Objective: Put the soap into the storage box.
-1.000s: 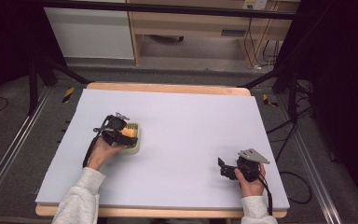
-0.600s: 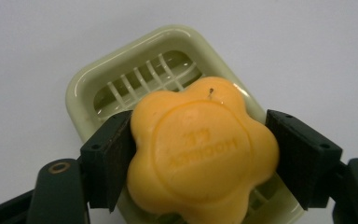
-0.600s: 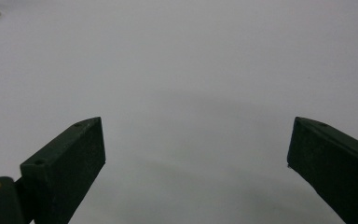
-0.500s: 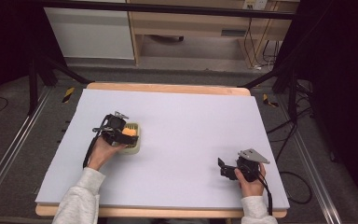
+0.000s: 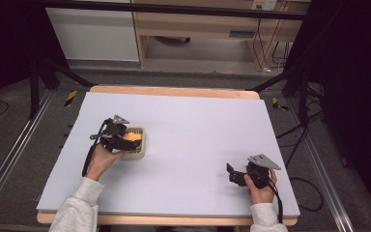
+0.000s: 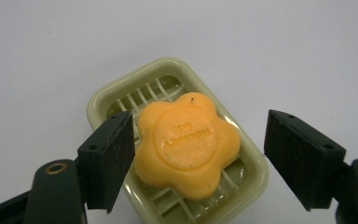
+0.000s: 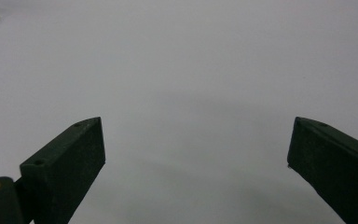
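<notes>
In the high view the soap [image 5: 132, 137] lay in the pale green soap dish [image 5: 140, 151] at the left middle of the frame, on the white worktop [image 5: 193, 135], with the left hand-held gripper [image 5: 125, 140] right over it. The left gripper view showed the orange, flower-shaped soap [image 6: 187, 143] resting flat on the slatted floor of the soap dish [image 6: 256, 172], just ahead of the jaws and between them. The left hand-held gripper [image 6: 200, 158] had just been opening; its jaws stood apart, the left pad close beside the soap's edge and the right pad clear of it, so the bar was released rather than grasped. The dish's long axis ran from upper left to lower right of that frame, slanting across the line between the two pads. The right hand-held gripper [image 5: 235, 174] rested at the lower right of the high view, well apart from the dish, its jaws spread wide over bare worktop [image 7: 191, 84]. The left hand was plainly the nearer one, so any coming move on the soap would likely fall to it.
</notes>
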The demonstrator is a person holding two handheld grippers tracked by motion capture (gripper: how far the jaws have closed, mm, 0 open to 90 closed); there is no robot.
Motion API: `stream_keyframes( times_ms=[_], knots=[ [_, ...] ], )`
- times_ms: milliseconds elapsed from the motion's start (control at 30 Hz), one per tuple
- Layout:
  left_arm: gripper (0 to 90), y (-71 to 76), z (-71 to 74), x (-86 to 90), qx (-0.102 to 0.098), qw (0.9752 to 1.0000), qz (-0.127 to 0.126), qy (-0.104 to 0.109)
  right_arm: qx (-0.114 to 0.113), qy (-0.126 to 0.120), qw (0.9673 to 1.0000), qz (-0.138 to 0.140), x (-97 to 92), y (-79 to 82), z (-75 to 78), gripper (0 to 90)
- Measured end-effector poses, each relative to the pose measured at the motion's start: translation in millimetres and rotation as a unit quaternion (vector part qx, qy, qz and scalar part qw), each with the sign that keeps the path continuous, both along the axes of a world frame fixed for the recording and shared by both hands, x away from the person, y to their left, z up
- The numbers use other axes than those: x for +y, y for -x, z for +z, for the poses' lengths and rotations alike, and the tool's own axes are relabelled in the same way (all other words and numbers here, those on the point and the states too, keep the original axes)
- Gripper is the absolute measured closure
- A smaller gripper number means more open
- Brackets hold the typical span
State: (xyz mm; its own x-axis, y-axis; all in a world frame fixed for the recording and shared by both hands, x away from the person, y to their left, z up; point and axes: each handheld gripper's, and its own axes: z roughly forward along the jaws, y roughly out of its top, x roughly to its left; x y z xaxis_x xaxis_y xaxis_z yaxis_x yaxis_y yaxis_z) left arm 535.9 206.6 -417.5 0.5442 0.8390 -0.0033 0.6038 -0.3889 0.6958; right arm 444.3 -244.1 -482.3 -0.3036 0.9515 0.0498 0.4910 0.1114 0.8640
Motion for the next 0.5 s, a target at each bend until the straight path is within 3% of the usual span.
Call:
stream_keyframes(
  times_ms=[500],
  knots=[
    [27.8,47.5,-5.2,19.2,-0.063,0.9970,0.015,0.042,-0.002,0.001,1.0000,-0.007,-2.2,1.4,0.2,4.6]
  ],
)
